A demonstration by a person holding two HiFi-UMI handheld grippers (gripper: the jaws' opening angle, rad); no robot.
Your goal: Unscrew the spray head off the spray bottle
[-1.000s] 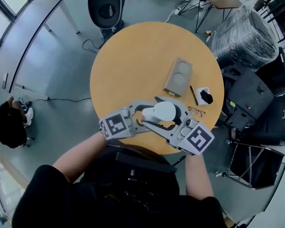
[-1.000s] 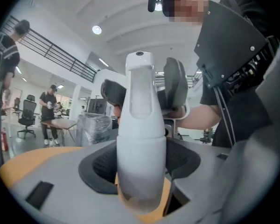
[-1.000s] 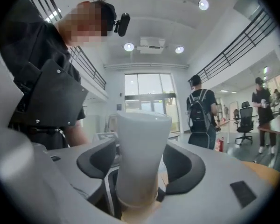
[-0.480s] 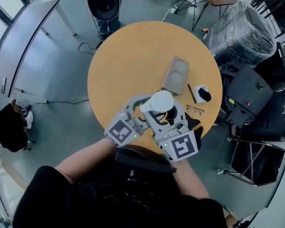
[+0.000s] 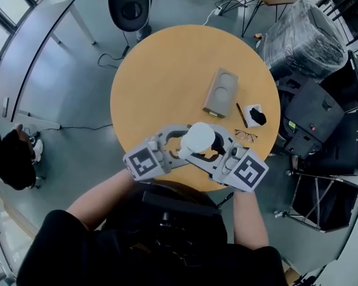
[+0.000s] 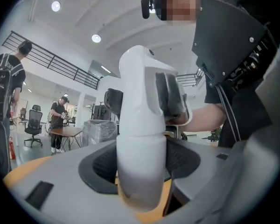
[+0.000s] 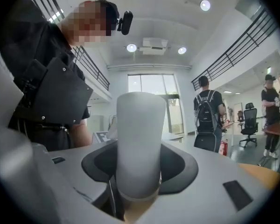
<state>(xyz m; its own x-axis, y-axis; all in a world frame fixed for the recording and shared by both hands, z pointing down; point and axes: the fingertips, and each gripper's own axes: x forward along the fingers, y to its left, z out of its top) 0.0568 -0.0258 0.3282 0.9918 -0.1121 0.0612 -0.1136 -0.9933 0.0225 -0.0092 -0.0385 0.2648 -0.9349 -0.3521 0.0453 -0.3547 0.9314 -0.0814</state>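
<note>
White plastic filled the gap between both pairs of jaws. The left gripper (image 6: 140, 171) pinched the lower body of the spray bottle (image 5: 197, 139), with its dark pads against either side. The right gripper (image 7: 139, 171) came at the bottle from the opposite side. Its jaws had just been closing and now pressed on the plain back of the spray head (image 7: 140, 134). From the left gripper's side the head showed its grey trigger face.

The bottle stood upright between the two grippers over the near edge of the round wooden table (image 5: 167, 76). Its base was hidden by the jaws in every view, so I could not tell whether it rested on the wood or hung just above it. The joint between head and body was also largely covered.

Beyond the bottle lay a grey case (image 5: 221, 93) with two round hollows. To the right of the bottle were a pen (image 5: 243, 115), a small white box (image 5: 256, 116) holding something black that was too small to identify, and a pair of glasses (image 5: 246, 137). Far beyond the bottle, off the table, stood an office chair (image 5: 130, 8). Off to the right sat a plastic-wrapped bundle (image 5: 307, 37), cut off by the edge.
</note>
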